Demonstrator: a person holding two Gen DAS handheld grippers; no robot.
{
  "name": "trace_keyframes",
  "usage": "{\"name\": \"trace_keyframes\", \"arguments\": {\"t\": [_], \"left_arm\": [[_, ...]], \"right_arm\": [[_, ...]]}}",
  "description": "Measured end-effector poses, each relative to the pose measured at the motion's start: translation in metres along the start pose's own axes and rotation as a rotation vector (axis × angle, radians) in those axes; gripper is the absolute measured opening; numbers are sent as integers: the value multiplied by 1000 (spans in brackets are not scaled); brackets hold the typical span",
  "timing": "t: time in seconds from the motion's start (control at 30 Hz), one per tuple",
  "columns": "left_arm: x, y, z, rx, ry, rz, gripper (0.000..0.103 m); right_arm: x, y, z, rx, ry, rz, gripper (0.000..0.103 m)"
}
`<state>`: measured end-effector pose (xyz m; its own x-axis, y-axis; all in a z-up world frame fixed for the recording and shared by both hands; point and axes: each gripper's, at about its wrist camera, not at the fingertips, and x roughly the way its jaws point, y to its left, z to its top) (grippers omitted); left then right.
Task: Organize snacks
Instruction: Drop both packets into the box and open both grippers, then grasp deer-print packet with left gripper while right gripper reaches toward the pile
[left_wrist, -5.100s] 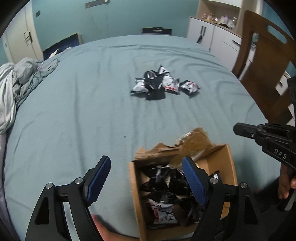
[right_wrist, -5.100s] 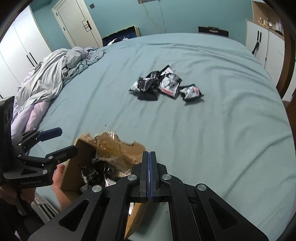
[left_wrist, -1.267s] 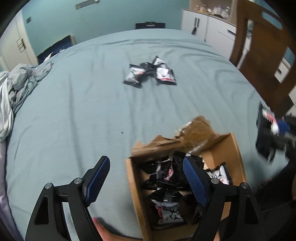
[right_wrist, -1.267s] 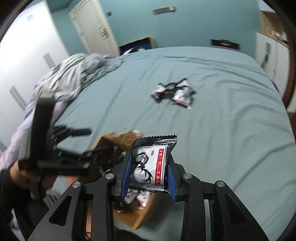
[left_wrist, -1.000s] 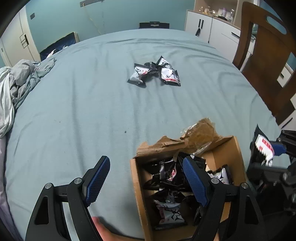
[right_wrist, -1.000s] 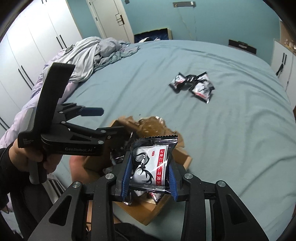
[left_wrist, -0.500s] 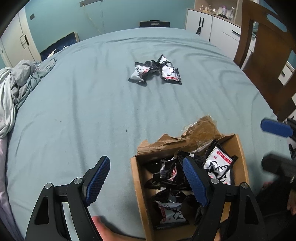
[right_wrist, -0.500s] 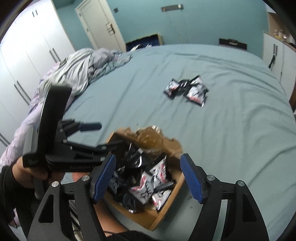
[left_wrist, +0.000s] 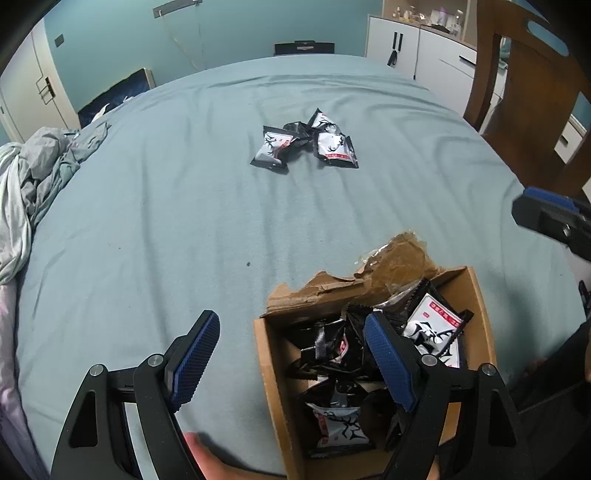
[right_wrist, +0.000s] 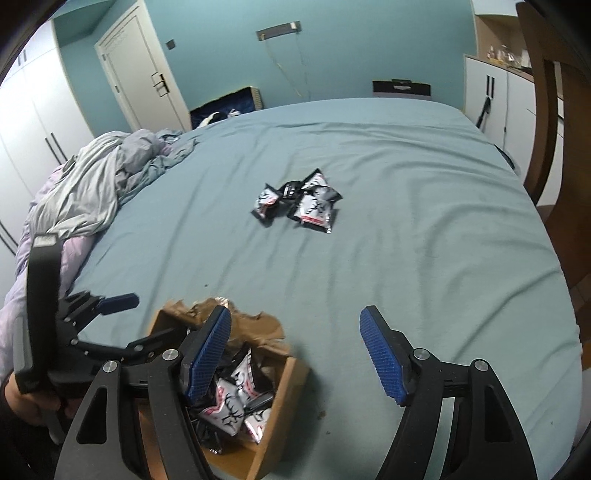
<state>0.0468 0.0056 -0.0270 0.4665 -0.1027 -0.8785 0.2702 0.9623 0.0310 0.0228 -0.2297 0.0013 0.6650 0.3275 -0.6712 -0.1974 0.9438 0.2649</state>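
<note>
Evidently between pickups, both the right gripper (right_wrist: 295, 354) and left gripper (left_wrist: 291, 363) gaped wide and empty above the cardboard box (left_wrist: 275, 391), so the loose packets (right_wrist: 301, 203) farther up the bed (right_wrist: 424, 240) likely called for a reach.

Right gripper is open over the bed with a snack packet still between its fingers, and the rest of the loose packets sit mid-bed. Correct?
Not quite. The right gripper is open, but nothing is between its fingers; the right wrist view shows only the bed in the gap. The loose packets do sit mid-bed, and other packets lie in the box.
</note>
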Motion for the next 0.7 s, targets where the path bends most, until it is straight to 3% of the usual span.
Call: {"name": "trace_keyframes", "arguments": {"t": [0.47, 0.7], "left_arm": [[-3, 6, 10, -25, -32, 39, 82], [4, 7, 15, -19, -29, 61, 82]], "right_arm": [[46, -17, 48, 7, 33, -125, 72], [86, -18, 72, -23, 59, -130, 72]]}}
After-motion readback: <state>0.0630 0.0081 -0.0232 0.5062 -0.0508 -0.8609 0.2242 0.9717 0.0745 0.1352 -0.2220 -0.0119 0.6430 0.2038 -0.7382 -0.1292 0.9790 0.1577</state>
